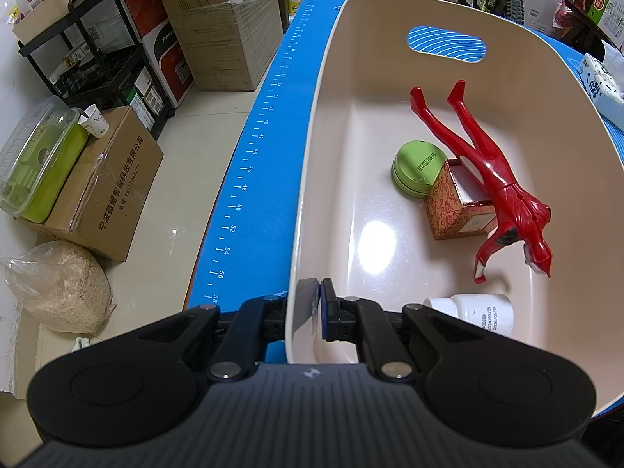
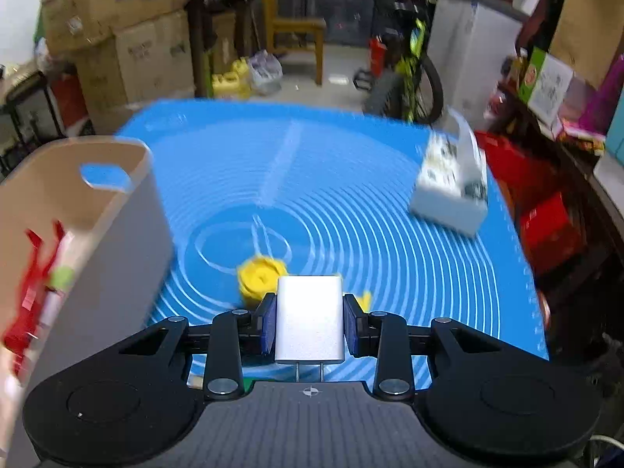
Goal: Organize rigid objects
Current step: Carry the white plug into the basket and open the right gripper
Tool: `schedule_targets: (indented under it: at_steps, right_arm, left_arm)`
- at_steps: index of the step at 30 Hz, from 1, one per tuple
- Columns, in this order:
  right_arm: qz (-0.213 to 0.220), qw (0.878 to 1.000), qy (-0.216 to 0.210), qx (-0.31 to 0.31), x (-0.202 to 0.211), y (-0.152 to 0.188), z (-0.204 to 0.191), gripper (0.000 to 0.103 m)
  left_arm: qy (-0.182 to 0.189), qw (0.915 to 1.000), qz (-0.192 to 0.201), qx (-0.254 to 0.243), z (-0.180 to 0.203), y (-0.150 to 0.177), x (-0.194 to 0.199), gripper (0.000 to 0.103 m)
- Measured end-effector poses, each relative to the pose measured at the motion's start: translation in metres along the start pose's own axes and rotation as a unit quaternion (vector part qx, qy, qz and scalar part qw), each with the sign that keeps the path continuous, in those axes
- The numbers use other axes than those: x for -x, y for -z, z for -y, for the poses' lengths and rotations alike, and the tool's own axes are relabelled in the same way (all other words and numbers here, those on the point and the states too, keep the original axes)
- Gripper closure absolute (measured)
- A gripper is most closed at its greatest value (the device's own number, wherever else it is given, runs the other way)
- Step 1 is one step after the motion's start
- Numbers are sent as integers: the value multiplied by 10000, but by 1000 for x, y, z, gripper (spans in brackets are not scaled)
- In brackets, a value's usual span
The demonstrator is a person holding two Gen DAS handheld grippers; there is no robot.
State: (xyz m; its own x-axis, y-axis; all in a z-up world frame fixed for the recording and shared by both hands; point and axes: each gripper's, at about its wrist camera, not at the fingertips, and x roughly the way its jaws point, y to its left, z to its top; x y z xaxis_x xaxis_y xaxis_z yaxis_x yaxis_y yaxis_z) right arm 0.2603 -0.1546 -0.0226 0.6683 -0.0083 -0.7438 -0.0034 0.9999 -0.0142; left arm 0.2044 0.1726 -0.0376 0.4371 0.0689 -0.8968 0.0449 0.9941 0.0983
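The right gripper (image 2: 310,321) is clamped on a small white charger (image 2: 310,318), pads pressed on its two narrow sides, prongs pointing back toward the handle, and it's held up over the blue mat (image 2: 331,195), off to the right of the bin (image 2: 97,210). That view is smeared, so I'd guess it's mid-swing. The charger looks like a hard, smooth plastic block, probably light, no give at all, so squeezing won't hurt it, but those glossy sides could slip if the grip is lazy. Holding it across the flat sides like this seems right; I'd stay off the prongs. The left gripper (image 1: 316,314) is pinched shut on the bin's near wall, one finger inside and one outside, steadying it. The wall is thin and stiff, so it's a decent handle. Inside the bin already: a red figure (image 1: 491,179) propped over a patterned box (image 1: 452,202), a green tin (image 1: 417,171) beside that box, and a white bottle (image 1: 475,310) at the near end. A yellow toy (image 2: 259,277) sits on the mat right of the bin, not yet put away.
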Motion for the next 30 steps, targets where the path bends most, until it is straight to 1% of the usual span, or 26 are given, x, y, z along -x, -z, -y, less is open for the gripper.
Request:
schedule_targets:
  at_steps: [4,7,9,12,16,21,25,30]
  right_arm:
    - [384,9989,-228,165,27,-20,-23,61]
    - [607,9961,-539,339,45,-33,-47,61]
    - [697,9934,-767,482,54,-39,-66,61]
    - [703,9891,-1087,704,58,-44,-96,61]
    - [585,9847,-1345,944,53,-45,-135,61]
    - [188,9835,-1484,1013,33,-42,-168,61]
    - [-62,9818,-1439,1241,16,-31,-187,61]
    - [-292,9802,-1393,1374,4,-16,-199,61]
  left_arm:
    - [0,10000,0,-2,0,0,0,92]
    - [-2,10000,1,-4,0,0,0,92]
    - [-2,10000,1,-3,0,0,0,92]
    - [0,10000,0,-2,0,0,0,92]
    - [0,10000,0,-3,0,0,0,92]
    - [2,10000,-1,-2,0,0,0,92]
    - [0,10000,1,-1,0,0,0,92]
    - [-1,10000,1,1,0,0,0,92]
